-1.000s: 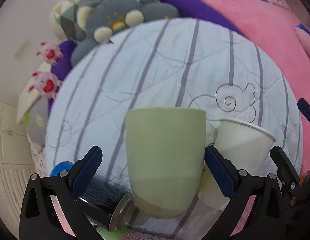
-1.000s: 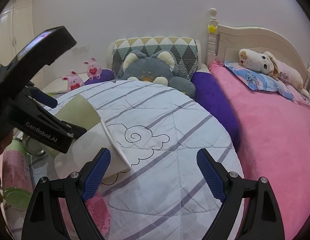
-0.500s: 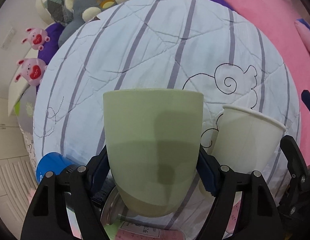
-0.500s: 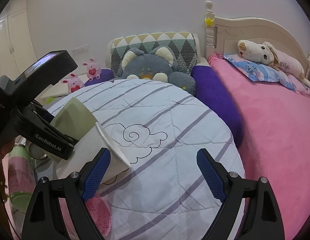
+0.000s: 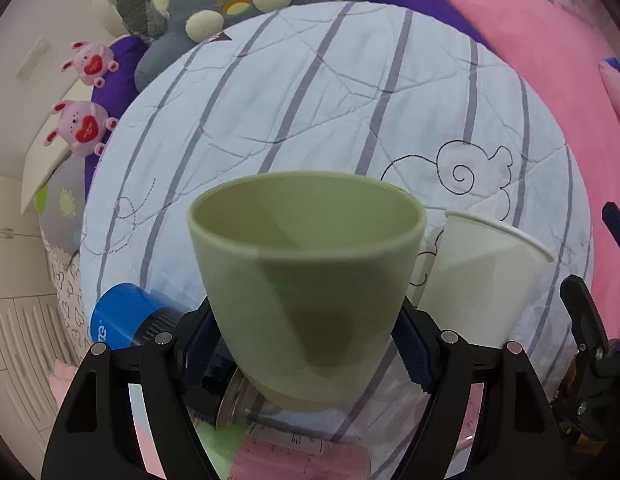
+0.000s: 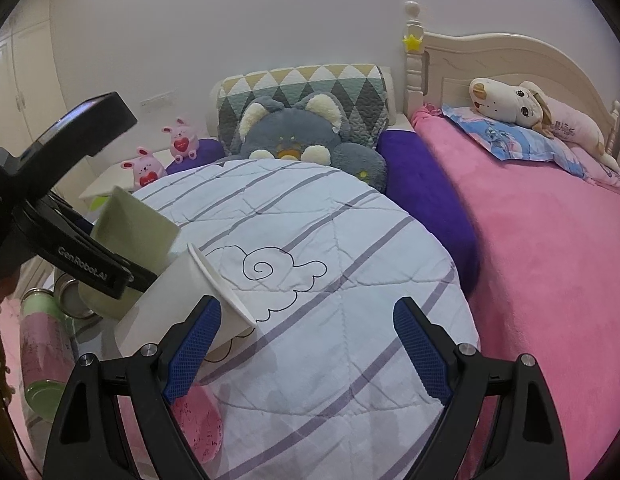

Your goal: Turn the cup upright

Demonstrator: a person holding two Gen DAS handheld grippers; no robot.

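Now the green cup has tipped so its mouth shows, pinched in the left gripper over the striped blanket. The right gripper is spread wide, holding nothing. It looks mid-flip; next comes standing it flat.

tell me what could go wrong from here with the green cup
1. The left tool pinches the green cup low on its tapered wall, so it might slip out as it turns.
2. The white paper cup leans right beside it; a swing could knock it over.
3. The striped quilt is soft and rounded, so a cup set down there may tip.
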